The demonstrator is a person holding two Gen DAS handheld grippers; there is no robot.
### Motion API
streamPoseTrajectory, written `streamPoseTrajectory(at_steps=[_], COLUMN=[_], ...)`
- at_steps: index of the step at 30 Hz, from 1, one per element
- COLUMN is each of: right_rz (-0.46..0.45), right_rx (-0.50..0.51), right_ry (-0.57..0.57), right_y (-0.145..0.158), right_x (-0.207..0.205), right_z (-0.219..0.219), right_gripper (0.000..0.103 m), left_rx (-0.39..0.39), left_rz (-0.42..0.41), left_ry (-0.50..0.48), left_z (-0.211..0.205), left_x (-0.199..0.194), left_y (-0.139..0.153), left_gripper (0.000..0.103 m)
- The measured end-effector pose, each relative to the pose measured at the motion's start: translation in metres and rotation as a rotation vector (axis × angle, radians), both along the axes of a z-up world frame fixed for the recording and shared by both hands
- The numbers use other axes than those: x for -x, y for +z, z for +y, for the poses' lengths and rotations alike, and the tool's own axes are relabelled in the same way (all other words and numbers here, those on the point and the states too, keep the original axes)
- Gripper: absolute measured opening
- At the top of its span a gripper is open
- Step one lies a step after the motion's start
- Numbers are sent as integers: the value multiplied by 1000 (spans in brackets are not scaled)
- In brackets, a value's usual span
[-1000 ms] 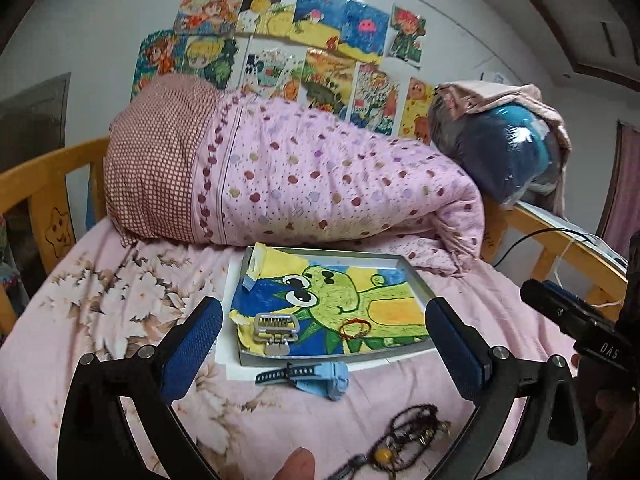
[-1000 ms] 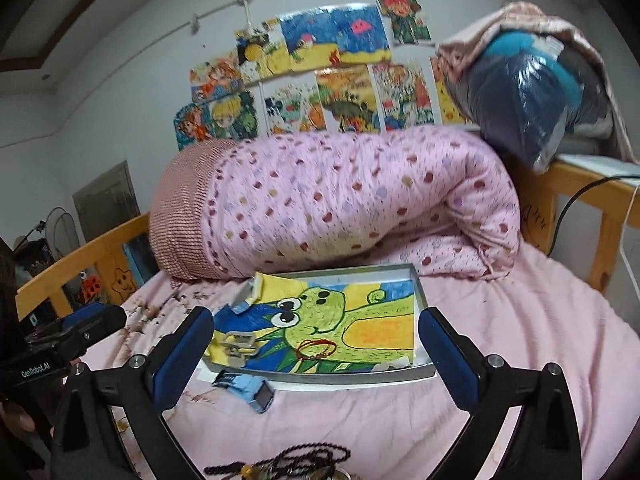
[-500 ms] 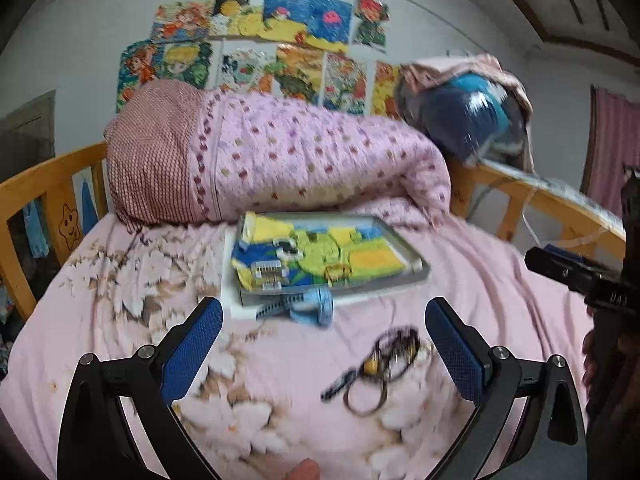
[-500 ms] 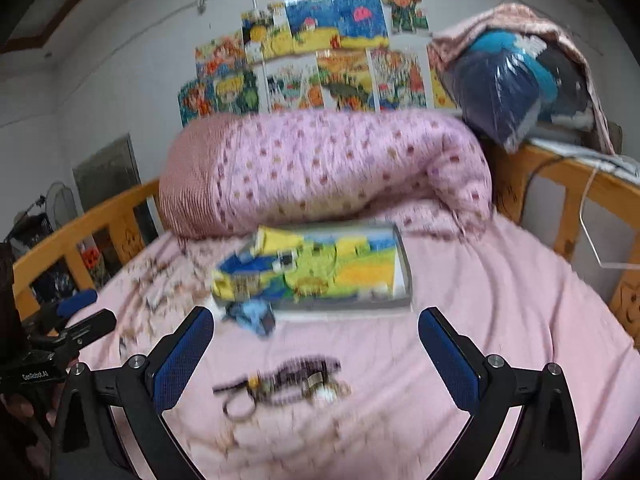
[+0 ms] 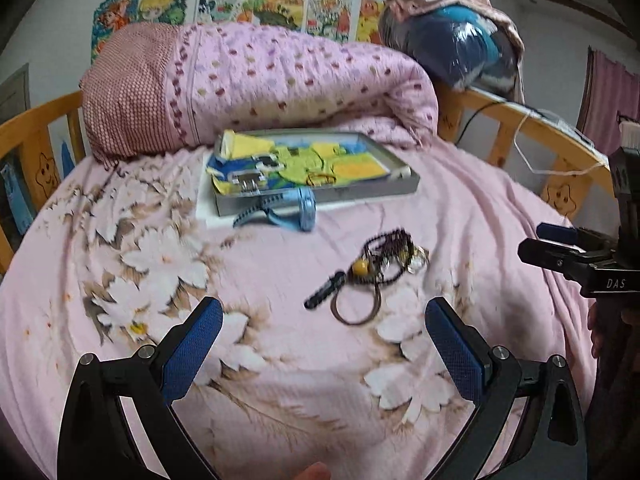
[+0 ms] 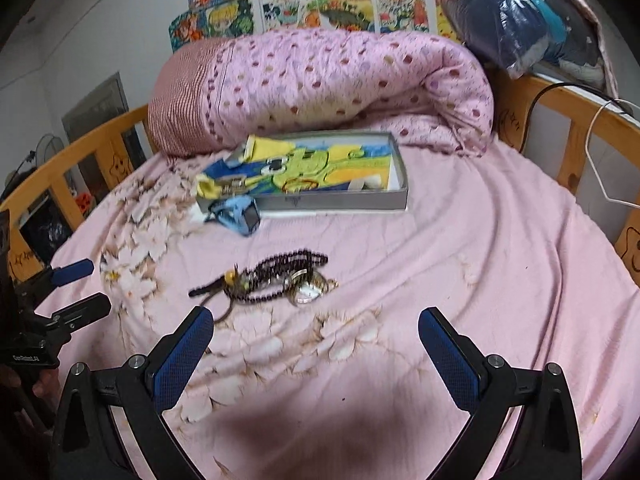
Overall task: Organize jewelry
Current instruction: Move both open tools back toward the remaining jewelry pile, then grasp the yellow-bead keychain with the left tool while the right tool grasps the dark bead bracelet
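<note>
A grey tray (image 5: 320, 197) (image 6: 332, 202) lined with a green cartoon drawing lies on the pink bed. In it are a silver watch band (image 5: 248, 182) (image 6: 230, 188) and a thin orange bangle (image 5: 320, 178) (image 6: 300, 185). A light blue watch (image 5: 296, 212) (image 6: 240, 214) rests against the tray's front wall. Nearer me lies a tangle of dark beads (image 5: 388, 256) (image 6: 280, 268) with a yellow bead, a brown cord loop and a shiny ring. My left gripper (image 5: 323, 311) is open, just short of the tangle. My right gripper (image 6: 316, 316) is open too, nothing between its fingers.
A rolled pink dotted quilt (image 5: 280, 80) lies behind the tray. Wooden bed rails (image 5: 520, 120) (image 6: 80, 148) run along both sides. A blue bagged bundle (image 5: 452, 48) sits on the far right rail, and a white wire hanger (image 6: 596, 160) hangs there.
Both grippers have drawn back from the tray toward the near side of the bed, so the bead tangle now lies well ahead of them. Both have stayed open.
</note>
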State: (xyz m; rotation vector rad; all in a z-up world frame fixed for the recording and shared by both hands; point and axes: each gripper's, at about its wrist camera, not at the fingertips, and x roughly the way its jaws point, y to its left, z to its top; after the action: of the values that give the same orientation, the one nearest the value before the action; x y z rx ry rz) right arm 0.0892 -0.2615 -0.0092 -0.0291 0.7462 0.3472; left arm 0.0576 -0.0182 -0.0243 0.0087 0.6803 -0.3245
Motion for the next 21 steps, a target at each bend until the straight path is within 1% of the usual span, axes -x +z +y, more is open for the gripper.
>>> streamPoseTrajectory(at_steps=[4,6,15,19,20,21], right_rz=[53,62,134,130,125,120], right_rx=[12,13,-43,-49,-46,-47], right_ry=[-2,-5,3,16,20,26], right_y=[-16,-19,-34,-37,-37,-37], right_x=[-7,-9,-37,-45,-47,-49], right_z=[-2,-3,-16,-16,-16,-16], right_gripper=[103,103,103,103,103,101], left_rx=[-27,-46,-96,-90,-87,-83], left_rz=[37,50,63,71,75,83], left_ry=[-48,-70,-154,-176,-178,-182], left_z=[-8,-12,-30,-36,-37,-38], left_x=[0,-1,-10,-19,-22,-25], left_y=[-12,-17,-32,-35,-36,-37], left_gripper=[99,99,99,99,97,93])
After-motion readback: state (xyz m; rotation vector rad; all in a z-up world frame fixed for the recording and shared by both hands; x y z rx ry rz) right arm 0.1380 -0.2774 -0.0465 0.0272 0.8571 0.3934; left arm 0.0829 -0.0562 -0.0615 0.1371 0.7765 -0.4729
